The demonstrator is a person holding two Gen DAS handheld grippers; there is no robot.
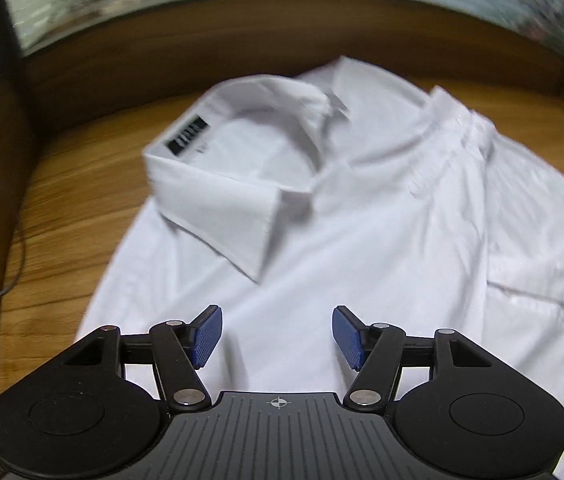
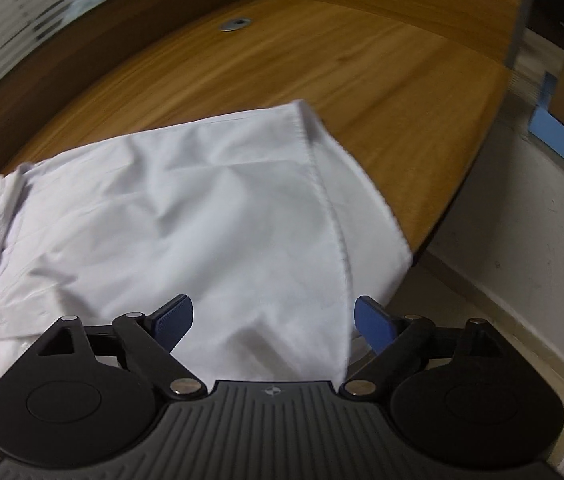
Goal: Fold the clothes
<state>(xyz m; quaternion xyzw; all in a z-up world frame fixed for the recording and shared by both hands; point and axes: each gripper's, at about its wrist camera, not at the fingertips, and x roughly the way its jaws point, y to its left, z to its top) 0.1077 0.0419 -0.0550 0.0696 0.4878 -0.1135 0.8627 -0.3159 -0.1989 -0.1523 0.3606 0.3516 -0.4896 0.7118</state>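
My left hand-held gripper [image 1: 277,334] is released above the white shirt [image 1: 322,240] lying on the table [image 1: 61,184]; only this view shows the collar [image 1: 221,200] and black label [image 1: 185,140], its lettering blurred. My right hand-held gripper [image 2: 273,324], jaws apart, sees the hem [image 2: 322,184] overhanging the table edge.

free: bare table [image 2: 322,60] beyond shirt [image 2: 185,208] | blocked: raised back panel [image 1: 241,48] at table's far edge
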